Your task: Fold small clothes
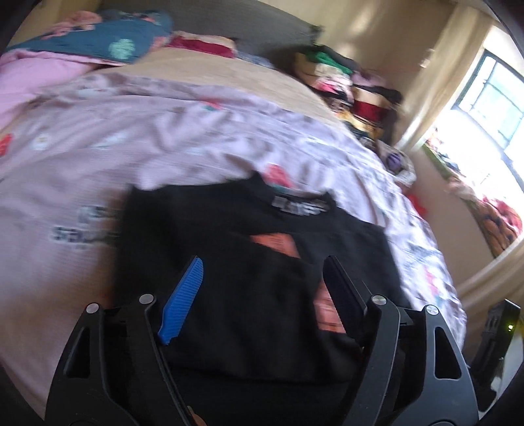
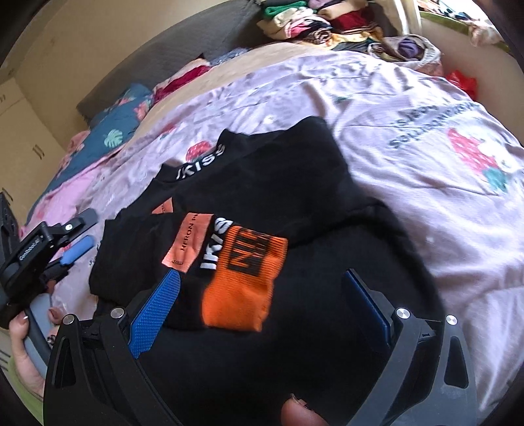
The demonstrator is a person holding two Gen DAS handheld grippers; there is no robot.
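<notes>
A black top (image 1: 249, 281) with orange patches lies partly folded on the pink bedsheet (image 1: 98, 157). In the right wrist view the top (image 2: 262, 183) shows an orange cuff (image 2: 242, 278) and a pink label (image 2: 188, 242). My left gripper (image 1: 263, 267) is open just above the garment, its jaws standing on either side of the folded cloth. My right gripper (image 2: 262, 278) is open over the garment's near part, the cuff between its fingers. The left gripper also shows at the left edge of the right wrist view (image 2: 77, 236), held by a hand, beside the top's left edge.
Pillows and a teal floral cover (image 1: 108, 39) lie at the head of the bed. A heap of mixed clothes (image 1: 347, 82) sits at the bed's far corner, also in the right wrist view (image 2: 327, 23). A bright window (image 1: 491, 98) stands to the right.
</notes>
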